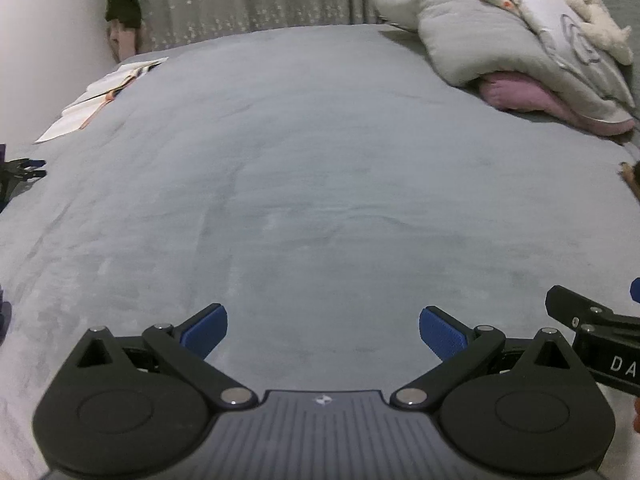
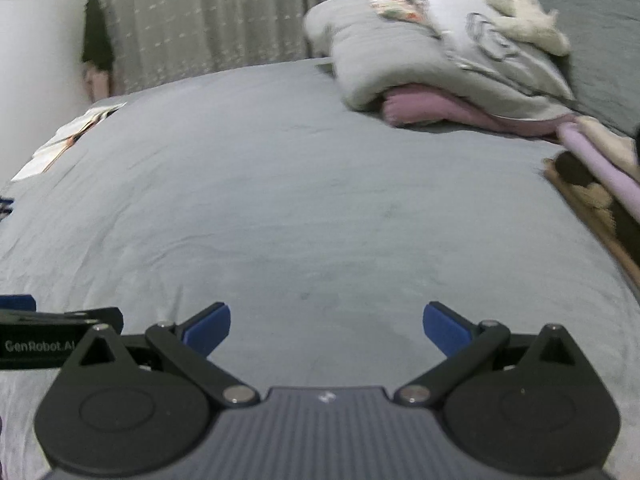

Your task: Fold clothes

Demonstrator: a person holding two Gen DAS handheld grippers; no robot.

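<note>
Pre-grasp step: left gripper and right gripper both spread wide, holding nothing, over bare grey bed; clothes pile sits far right, so next move probably reach there, pick one garment.

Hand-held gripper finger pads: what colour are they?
Blue pads; clearest in the left wrist view.

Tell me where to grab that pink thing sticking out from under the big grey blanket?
Judging by its pose, grip the pink cloth at the rounded end poking out under the grey blanket. Come from the open bed side, low along the bedspread, since the blanket covers the rest. Both the left gripper and right gripper are open and empty.
</note>
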